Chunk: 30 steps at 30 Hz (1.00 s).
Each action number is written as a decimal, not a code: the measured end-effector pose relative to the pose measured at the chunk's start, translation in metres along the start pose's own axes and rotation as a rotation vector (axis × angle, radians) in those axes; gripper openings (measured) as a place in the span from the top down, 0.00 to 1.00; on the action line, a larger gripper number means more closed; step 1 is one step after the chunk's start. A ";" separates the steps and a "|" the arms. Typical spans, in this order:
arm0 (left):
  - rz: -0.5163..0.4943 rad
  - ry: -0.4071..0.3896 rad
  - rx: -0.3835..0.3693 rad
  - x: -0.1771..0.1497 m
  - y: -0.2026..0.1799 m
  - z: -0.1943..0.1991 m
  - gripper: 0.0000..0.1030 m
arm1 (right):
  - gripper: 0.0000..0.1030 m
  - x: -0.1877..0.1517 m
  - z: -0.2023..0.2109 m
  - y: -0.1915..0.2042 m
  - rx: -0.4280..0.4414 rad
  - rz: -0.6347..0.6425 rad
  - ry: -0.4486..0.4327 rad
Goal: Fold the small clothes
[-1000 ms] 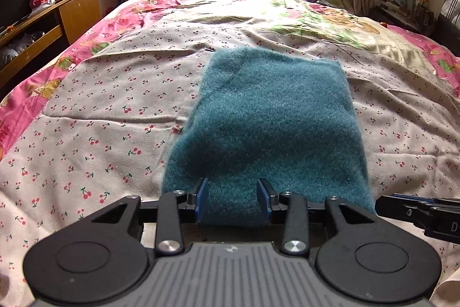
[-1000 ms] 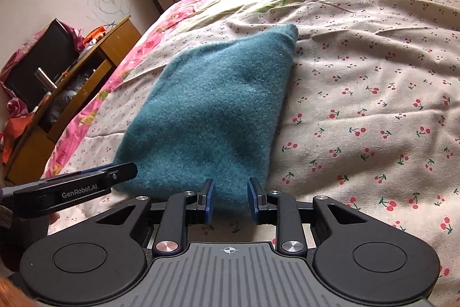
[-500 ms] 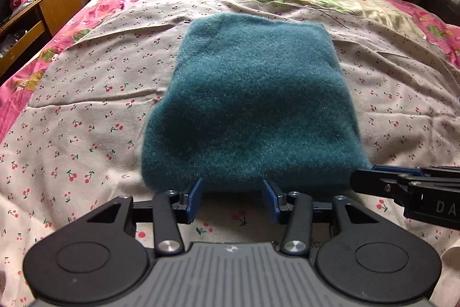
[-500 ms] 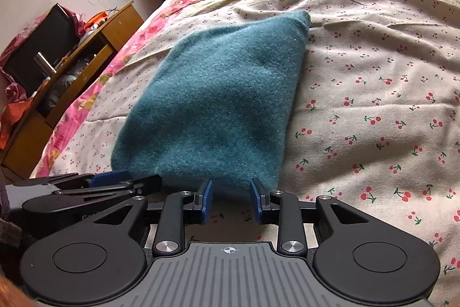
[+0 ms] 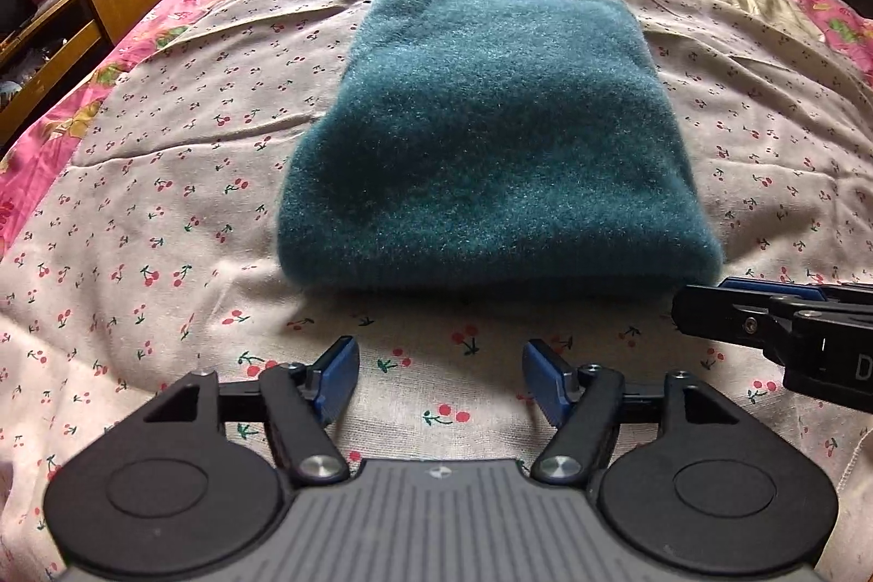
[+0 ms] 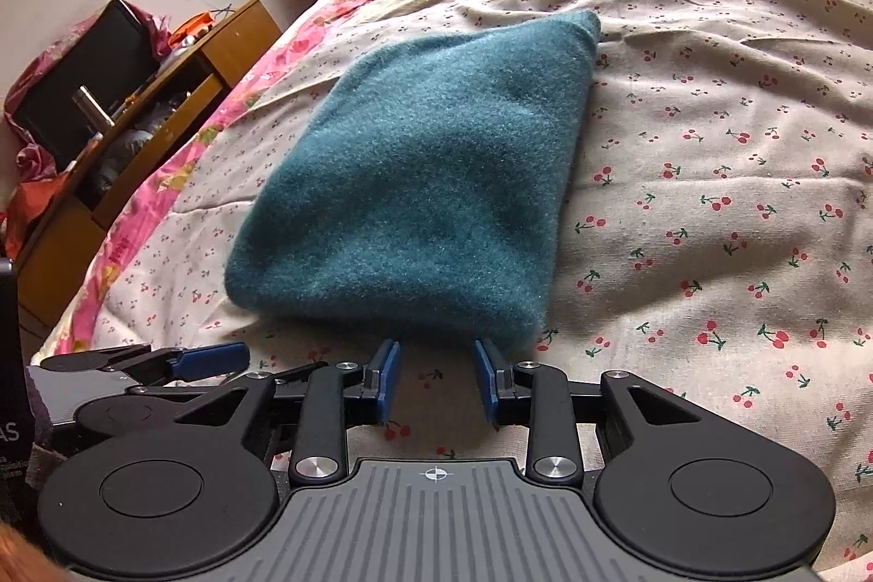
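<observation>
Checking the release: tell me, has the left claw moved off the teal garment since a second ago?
Yes. The left claw, opening, has backed off the teal garment onto bare cherry-print sheet.

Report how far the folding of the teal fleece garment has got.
Done: the teal fleece garment lies as a compact folded rectangle on the cherry-print bedsheet. In hand: nothing; the left gripper is opening with only sheet between its fingers, and the right gripper stands open at the garment's near edge. Left: no other clothes are visible.

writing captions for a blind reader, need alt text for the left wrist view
A folded teal fleece garment lies flat on a cherry-print bedsheet. The left hand-held gripper sits just short of its near edge, jaws opening with nothing between them. The right hand-held gripper enters from the right edge.
</observation>
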<state>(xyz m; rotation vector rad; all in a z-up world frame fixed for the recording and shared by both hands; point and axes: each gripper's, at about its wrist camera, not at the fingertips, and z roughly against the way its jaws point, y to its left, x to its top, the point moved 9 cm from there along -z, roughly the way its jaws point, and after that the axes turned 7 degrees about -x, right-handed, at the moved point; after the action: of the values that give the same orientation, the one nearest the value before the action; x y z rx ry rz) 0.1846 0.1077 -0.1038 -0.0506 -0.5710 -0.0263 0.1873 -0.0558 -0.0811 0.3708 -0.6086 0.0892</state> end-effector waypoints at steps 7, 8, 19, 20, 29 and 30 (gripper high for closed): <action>0.018 0.012 0.043 -0.003 0.001 0.002 0.11 | 0.70 -0.006 0.002 -0.002 0.007 0.007 -0.002; 0.015 0.016 0.054 -0.003 0.001 0.002 0.10 | 0.70 -0.007 0.002 -0.002 0.008 0.008 -0.002; -0.028 0.057 0.163 -0.008 0.001 0.003 0.08 | 0.60 -0.010 0.005 -0.004 0.006 0.020 -0.017; -0.021 0.057 0.155 -0.009 0.001 0.004 0.08 | 0.60 -0.010 0.005 -0.004 0.006 0.022 -0.018; 0.011 0.047 0.127 -0.009 -0.002 0.008 0.08 | 0.59 -0.011 0.005 -0.005 0.002 0.024 -0.019; 0.013 0.046 0.124 -0.009 -0.002 0.008 0.08 | 0.59 -0.011 0.005 -0.006 0.001 0.025 -0.018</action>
<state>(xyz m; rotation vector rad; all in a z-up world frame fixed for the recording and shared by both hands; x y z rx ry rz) 0.1726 0.1059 -0.1019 0.0665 -0.5250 0.0208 0.1761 -0.0627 -0.0853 0.3652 -0.6311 0.1100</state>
